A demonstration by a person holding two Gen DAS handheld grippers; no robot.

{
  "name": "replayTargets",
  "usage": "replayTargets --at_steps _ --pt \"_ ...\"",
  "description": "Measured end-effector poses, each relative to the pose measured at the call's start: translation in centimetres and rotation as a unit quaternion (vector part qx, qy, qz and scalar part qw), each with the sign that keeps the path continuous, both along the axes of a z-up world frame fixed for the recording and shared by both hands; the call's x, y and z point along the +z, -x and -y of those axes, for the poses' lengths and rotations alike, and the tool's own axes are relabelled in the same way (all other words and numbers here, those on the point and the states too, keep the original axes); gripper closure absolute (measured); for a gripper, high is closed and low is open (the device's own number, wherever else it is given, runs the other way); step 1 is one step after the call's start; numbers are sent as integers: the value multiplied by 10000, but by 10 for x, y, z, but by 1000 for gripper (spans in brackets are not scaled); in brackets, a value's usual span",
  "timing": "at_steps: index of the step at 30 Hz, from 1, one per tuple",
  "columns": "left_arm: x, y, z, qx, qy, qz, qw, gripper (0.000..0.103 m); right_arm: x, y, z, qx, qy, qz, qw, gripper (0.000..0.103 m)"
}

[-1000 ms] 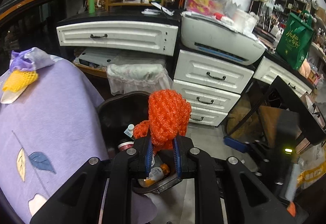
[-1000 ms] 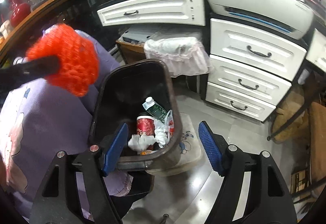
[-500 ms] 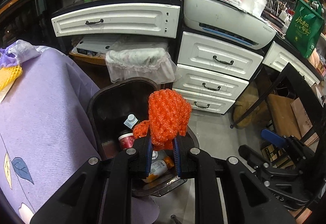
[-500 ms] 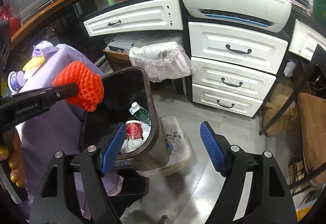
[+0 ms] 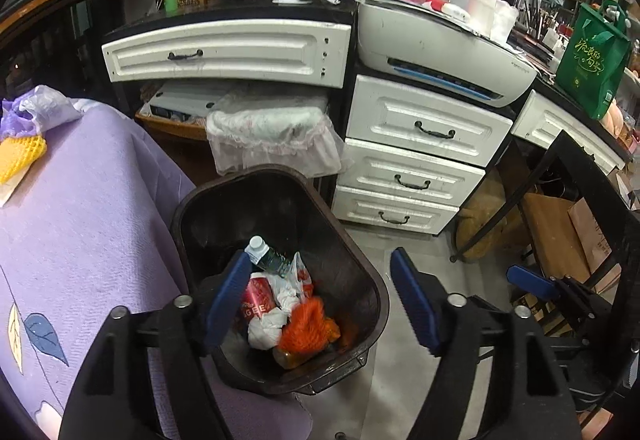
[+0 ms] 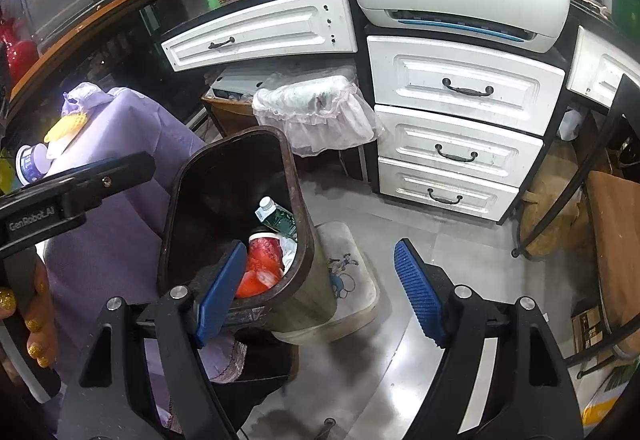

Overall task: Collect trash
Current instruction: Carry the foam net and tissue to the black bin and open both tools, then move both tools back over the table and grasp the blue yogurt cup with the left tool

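Observation:
A dark brown trash bin stands on the floor beside the purple-covered table. The orange foam net lies inside it, on a red can, a green bottle and white crumpled paper. My left gripper is open and empty right above the bin. My right gripper is open and empty over the bin's right rim. A yellow foam net and a purple bag lie at the table's far end. A small white tub shows in the right wrist view.
White drawers and a printer stand behind the bin. A second bin lined with a pale bag sits under the counter. A white floor mat lies by the bin. A black-framed table is to the right.
My left gripper has opened and the orange foam net has dropped into the bin. The right gripper stayed open and barely moved.

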State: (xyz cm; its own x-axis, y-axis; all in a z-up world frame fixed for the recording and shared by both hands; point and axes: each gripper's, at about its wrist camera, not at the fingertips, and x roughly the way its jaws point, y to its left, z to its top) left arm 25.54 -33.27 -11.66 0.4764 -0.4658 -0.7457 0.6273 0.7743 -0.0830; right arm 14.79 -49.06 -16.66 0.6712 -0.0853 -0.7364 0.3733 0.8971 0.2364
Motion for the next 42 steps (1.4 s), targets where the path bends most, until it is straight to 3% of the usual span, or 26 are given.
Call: replayTargets --at_steps 13,21,33,42 --pt "34 14 -17 -97 485 298 9983 18 13 -1 -11 96 -88 190 9997 20" --pt "58 31 -42 -131 543 672 9962 15 33 -8 -31 392 -10 361 9986 20" --pt "80 29 -122 567 725 921 9915 8 77 -34 -85 1187 223 736 9899 17" --pt "82 16 -201 1377 581 1053 9831 6 105 -62 -135 1885 132 920 9777 17"
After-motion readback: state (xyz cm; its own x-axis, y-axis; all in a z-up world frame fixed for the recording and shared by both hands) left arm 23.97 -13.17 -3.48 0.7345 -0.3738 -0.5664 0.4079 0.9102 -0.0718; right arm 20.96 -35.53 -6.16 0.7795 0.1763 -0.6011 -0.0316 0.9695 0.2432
